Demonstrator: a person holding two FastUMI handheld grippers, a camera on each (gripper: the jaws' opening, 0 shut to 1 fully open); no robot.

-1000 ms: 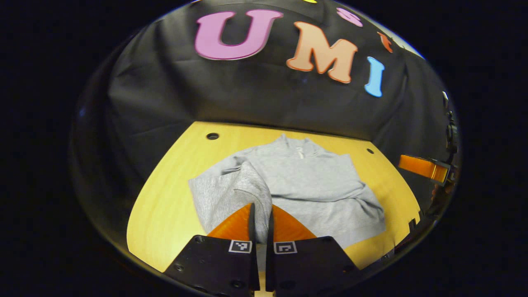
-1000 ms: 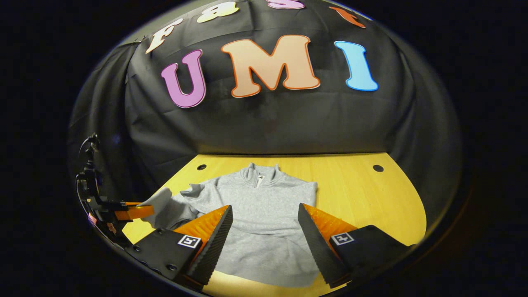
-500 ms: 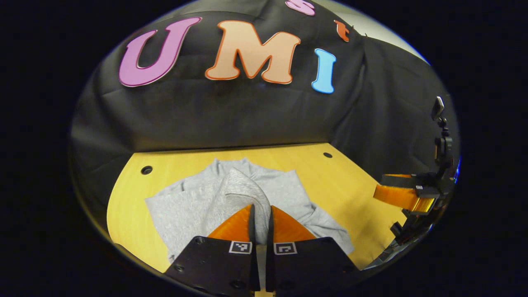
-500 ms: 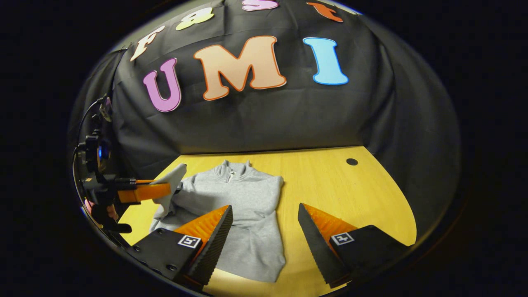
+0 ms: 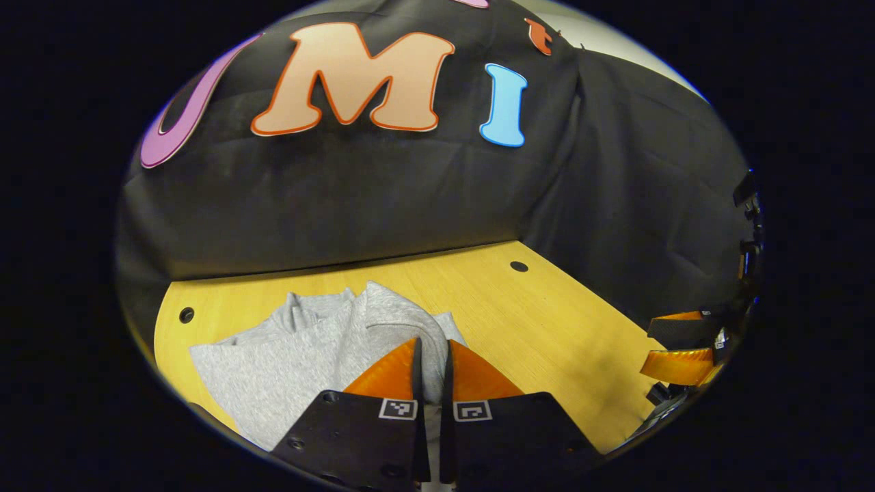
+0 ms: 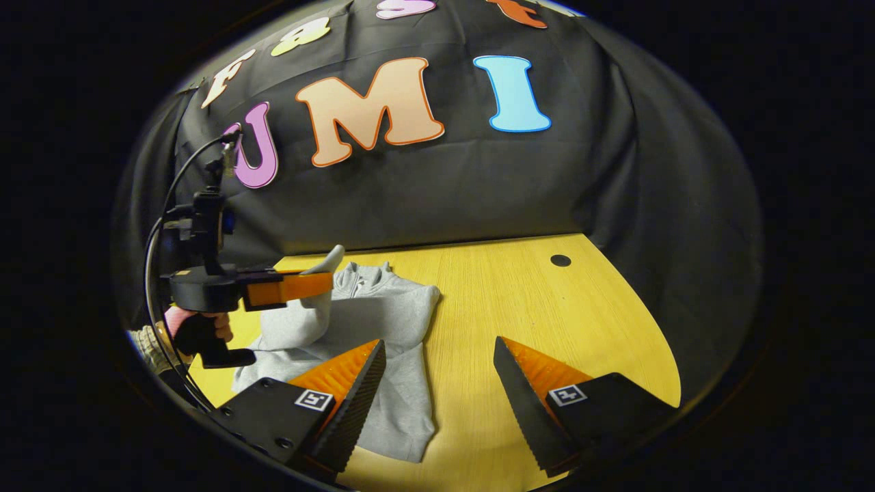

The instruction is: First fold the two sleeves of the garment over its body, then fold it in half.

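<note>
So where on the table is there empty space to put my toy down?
The wooden table is bare between the grey sweatshirt and the black cloth wall, around the small round hole. The sweatshirt's side is crowded: the left gripper holds a sleeve up over it. The right gripper hangs open above the sweatshirt's edge.

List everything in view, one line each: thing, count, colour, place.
sweatshirt: one, grey, flat on the table, collar toward the wall
sleeve: one, grey, lifted off the sweatshirt in the left gripper
table: one, yellow wood, with dark round holes near its far edge
wall: black cloth, behind the table
cable: one, black, arching above the left gripper
hand: one, on the left gripper's handle
left gripper: shut on the sleeve
right gripper: open, empty, over the sweatshirt's edge and bare table
</note>
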